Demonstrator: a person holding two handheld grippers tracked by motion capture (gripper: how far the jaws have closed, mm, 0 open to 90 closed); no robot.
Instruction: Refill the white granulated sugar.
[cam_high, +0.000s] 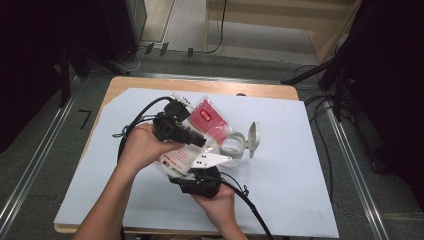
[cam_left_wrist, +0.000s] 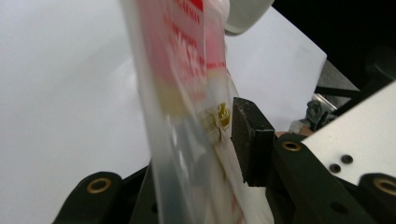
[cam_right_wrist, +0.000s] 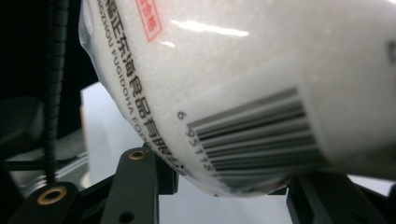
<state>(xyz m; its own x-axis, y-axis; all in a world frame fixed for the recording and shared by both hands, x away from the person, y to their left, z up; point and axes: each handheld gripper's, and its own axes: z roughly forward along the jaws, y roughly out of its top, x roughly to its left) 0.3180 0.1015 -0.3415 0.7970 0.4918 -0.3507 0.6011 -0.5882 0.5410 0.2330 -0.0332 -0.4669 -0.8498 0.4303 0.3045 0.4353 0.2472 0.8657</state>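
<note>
Two hand-held grippers work together on one clear plastic bag of white granules with red print (cam_high: 202, 131), held up above the middle of the white sheet (cam_high: 300, 165) that covers the wooden table (cam_high: 150, 83). In the high view, the left gripper (cam_high: 192, 134) comes in from the left side and grips the bag at its upper part, where the red label shows; the person's left hand (cam_high: 142, 146) wraps around its black body. In the left gripper view the bag's thin film hangs between the black jaws, with the right-hand pad (cam_left_wrist: 250, 140) pressed against it, so this tool is closed on the bag. The right gripper (cam_high: 200, 172) sits nearer the front edge of the table, under the bag's lower end, held by the right hand (cam_high: 217, 200). In the right gripper view the bag's bulging bottom, with its barcode and black lettering (cam_right_wrist: 261, 135), rests between the jaws, which stand fairly wide around it and touch its underside; this tool too holds the bag. Just beside the bag, toward the right edge of the sheet, stands a clear plastic jar with its white flip lid open (cam_high: 239, 145). The bag's upper end tilts toward the jar's mouth.
</note>
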